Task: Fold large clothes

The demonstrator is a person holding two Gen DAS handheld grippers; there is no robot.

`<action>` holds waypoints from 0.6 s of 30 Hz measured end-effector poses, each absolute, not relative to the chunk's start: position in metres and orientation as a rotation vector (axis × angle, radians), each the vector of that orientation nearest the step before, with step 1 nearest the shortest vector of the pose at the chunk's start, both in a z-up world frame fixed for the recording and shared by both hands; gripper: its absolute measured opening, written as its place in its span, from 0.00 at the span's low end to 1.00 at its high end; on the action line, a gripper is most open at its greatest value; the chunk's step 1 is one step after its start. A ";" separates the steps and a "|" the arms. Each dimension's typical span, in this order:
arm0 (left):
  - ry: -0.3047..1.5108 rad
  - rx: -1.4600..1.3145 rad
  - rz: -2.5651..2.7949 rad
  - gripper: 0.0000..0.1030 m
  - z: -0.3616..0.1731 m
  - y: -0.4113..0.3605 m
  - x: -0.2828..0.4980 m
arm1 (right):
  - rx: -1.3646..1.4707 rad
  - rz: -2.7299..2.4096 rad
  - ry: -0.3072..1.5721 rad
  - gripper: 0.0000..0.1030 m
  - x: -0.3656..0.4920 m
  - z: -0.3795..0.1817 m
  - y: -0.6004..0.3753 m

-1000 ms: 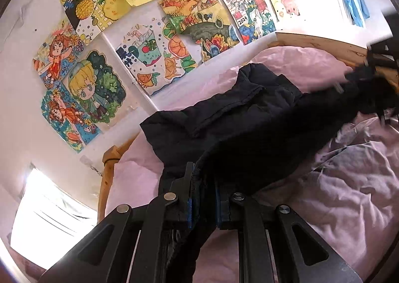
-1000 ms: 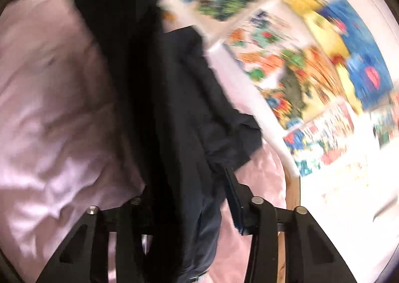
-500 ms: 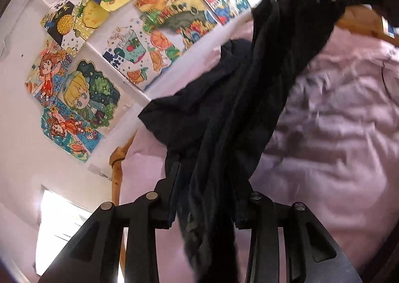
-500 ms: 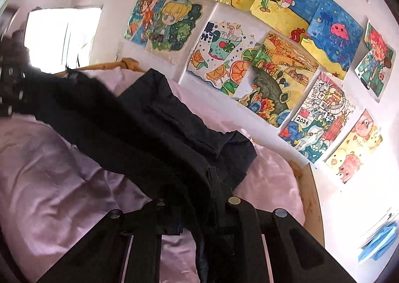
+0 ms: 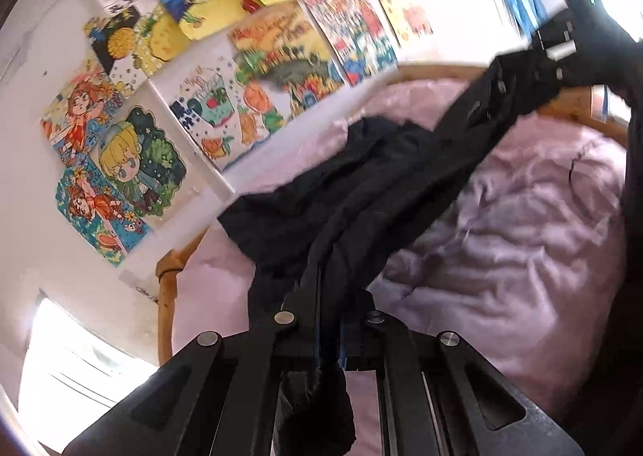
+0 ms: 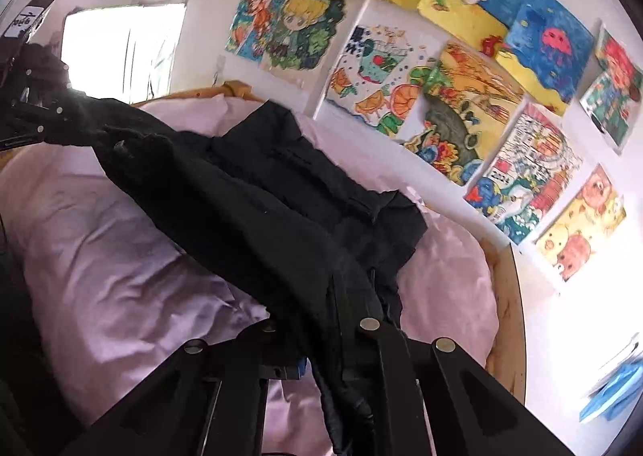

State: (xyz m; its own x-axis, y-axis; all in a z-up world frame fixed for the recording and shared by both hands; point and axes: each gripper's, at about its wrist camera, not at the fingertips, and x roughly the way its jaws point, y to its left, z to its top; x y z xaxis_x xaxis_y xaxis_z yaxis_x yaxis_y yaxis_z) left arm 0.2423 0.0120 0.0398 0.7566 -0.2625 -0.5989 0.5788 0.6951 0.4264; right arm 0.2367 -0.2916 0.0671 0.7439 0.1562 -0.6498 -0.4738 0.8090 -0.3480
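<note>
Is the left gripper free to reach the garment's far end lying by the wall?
Probably not: the left gripper is shut on the black garment, stretched to the right gripper; it must release first.

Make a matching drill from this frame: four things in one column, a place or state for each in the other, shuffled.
Things:
1. black padded garment
2. left gripper
3. pale pink duvet
4. colourful children's drawings

Places or states:
A. taped on the white wall
B. spread over the wooden-framed bed
C. strung between both grippers, partly resting on the bed
D. shut on a bunched edge of cloth

Pairs: 1-C, 2-D, 3-B, 4-A
</note>
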 end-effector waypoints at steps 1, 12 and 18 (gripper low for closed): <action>0.527 0.632 -0.493 0.06 0.046 0.009 0.243 | -0.507 0.360 0.645 0.09 0.238 0.071 -0.295; 0.631 0.544 -0.364 0.06 0.072 -0.011 0.324 | -0.477 0.348 0.730 0.09 0.323 0.078 -0.298; 0.629 0.503 -0.304 0.06 0.069 -0.013 0.389 | -0.458 0.328 0.754 0.10 0.379 0.076 -0.297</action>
State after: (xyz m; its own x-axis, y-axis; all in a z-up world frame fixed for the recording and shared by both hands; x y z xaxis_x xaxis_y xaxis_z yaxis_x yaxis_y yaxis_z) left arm 0.3889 -0.0126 0.0691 0.7710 -0.1189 -0.6257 0.4160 0.8380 0.3533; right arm 0.3787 -0.2969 0.0759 0.6863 0.1211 -0.7172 -0.4417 0.8528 -0.2787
